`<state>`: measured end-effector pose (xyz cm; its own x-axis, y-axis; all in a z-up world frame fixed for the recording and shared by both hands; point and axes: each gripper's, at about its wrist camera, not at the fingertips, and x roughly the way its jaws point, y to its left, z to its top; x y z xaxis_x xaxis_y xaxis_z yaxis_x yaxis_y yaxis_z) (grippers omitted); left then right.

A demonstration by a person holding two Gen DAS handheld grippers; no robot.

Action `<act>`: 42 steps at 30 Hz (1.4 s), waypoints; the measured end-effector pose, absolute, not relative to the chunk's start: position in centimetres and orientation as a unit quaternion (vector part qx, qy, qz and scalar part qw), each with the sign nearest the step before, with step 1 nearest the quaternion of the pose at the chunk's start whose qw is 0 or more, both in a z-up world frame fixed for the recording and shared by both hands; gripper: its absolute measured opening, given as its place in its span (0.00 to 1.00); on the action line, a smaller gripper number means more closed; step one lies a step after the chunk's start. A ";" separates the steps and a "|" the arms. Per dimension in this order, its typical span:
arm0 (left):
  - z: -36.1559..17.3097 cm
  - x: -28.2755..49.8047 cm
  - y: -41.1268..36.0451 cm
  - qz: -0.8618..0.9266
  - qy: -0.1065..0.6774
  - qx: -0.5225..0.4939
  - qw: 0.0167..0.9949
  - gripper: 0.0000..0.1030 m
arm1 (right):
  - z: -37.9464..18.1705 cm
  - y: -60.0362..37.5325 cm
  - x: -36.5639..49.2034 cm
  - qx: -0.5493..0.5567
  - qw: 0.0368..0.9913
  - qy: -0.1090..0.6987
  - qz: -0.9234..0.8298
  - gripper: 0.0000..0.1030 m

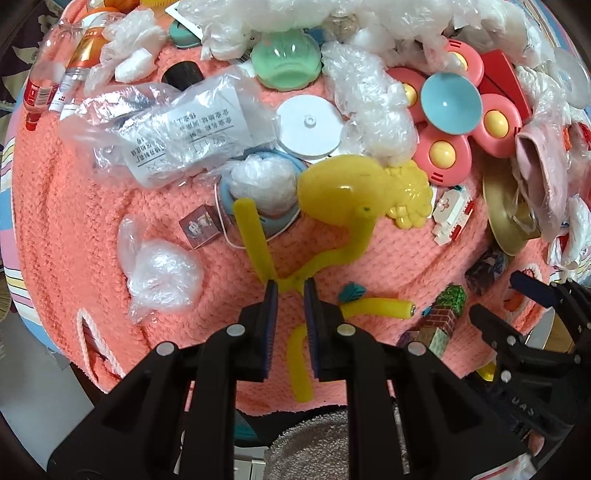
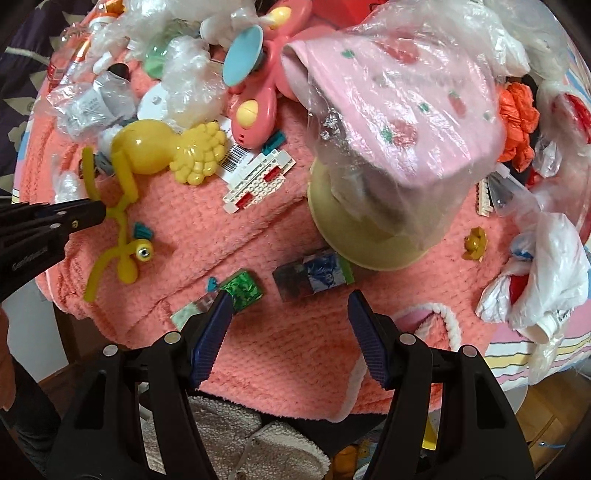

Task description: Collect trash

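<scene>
A coral knitted blanket [image 1: 66,206] covers the work surface, and on it lie toys mixed with plastic trash. At the blanket's edges a pastel striped cloth [image 2: 532,354] shows beneath. Below the near edge, a grey fuzzy mat [image 1: 317,446] and a bit of wooden floor [image 2: 546,417] are visible.

The left gripper [image 1: 290,286] has its jaws pressed nearly together, pinching the thin middle of a yellow bendy toy [image 1: 332,192]. The toy's round head lies farther up the blanket, and its limbs spread to either side of the jaws. The right wrist view confirms the grip, showing the left gripper's tip on the toy's stem.

The right gripper [image 2: 288,295] is spread wide and holds nothing. It hovers low over bare blanket, with a green block [image 2: 243,291] just beside its left finger and a dark block [image 2: 314,277] between and beyond its fingers.

The trash is scattered. A crumpled clear bag [image 1: 162,273] lies left of the left gripper. A printed plastic wrapper [image 1: 177,125] lies farther back, with a wad of film [image 1: 266,184] beside it in a blue ring. Empty bottles [image 1: 62,70] lie at the far left corner. More white film [image 1: 288,22] is heaped along the far edge. At the right, a bagged pink cloth [image 2: 406,110] rests on a tan dish [image 2: 332,221], and white bags [image 2: 543,273] lie near the right edge.
</scene>
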<state>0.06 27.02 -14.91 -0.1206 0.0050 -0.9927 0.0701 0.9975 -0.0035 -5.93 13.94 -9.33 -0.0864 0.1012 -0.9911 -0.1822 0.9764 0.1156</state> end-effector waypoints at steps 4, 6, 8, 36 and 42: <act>-17.4 -0.9 26.1 -0.028 0.753 0.022 0.657 0.14 | -10.2 14.6 -5.5 -0.043 0.673 0.730 0.108 0.63; -18.0 -1.1 26.1 -0.031 0.756 0.022 0.654 0.14 | -10.5 14.4 -5.3 -0.043 0.671 0.731 0.110 0.63; -18.4 -1.2 26.0 -0.032 0.757 0.023 0.652 0.14 | -10.4 14.5 -5.2 -0.050 0.674 0.728 0.112 0.63; -22.2 -3.3 24.1 -0.041 0.744 0.037 0.666 0.35 | -13.0 14.8 -5.9 -0.093 0.699 0.699 0.122 0.97; -22.7 -3.0 24.3 -0.059 0.748 -0.005 0.662 0.51 | -13.2 14.8 -5.8 -0.078 0.697 0.704 0.112 0.97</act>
<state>-3.04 24.30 -22.67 -0.1248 -0.0857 -0.9885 0.0713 0.9929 -0.0951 -5.82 14.81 -13.25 -0.0167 0.0453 -0.9988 -0.2661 0.9627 0.0482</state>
